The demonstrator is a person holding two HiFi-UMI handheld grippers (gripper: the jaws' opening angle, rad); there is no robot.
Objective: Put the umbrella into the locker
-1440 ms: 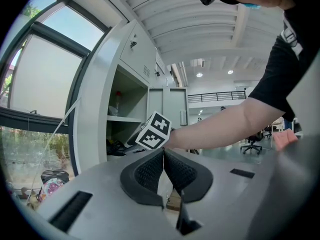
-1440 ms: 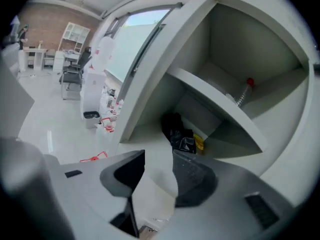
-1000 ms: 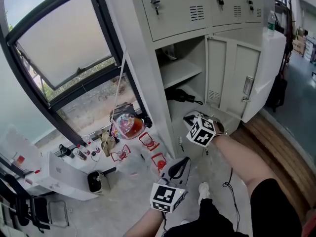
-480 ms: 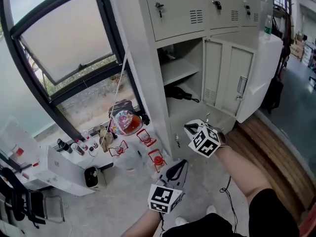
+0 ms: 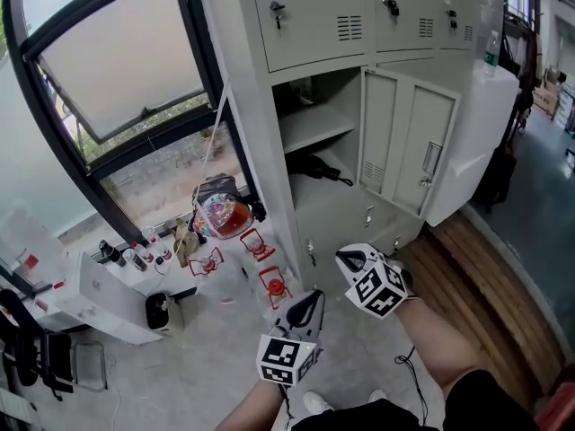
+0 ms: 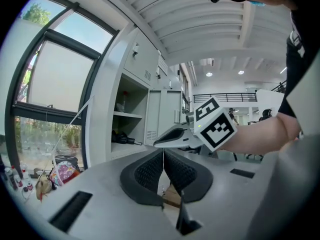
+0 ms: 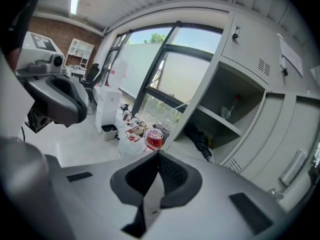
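Observation:
A black folded umbrella (image 5: 314, 166) lies on the floor of the open lower compartment of the grey locker (image 5: 269, 151), under a shelf; it also shows in the left gripper view (image 6: 122, 138) and the right gripper view (image 7: 200, 140). The locker door (image 5: 409, 155) stands swung out to the right. My right gripper (image 5: 346, 259) hangs shut and empty in front of the locker, well short of the umbrella. My left gripper (image 5: 307, 302) is lower and to its left, also shut with nothing between its pads (image 6: 150, 171).
A large tilted window (image 5: 117, 70) fills the left. On the floor by the locker stand a colourful bag (image 5: 225, 215), red wire stands (image 5: 272, 285), small bottles (image 5: 135, 257), a black bin (image 5: 157, 311) and a white box (image 5: 99, 305). Wooden flooring (image 5: 503, 285) runs along the right.
My right gripper has drawn back from the locker opening toward me, still shut. The left gripper has hardly moved. The umbrella stays in the locker.

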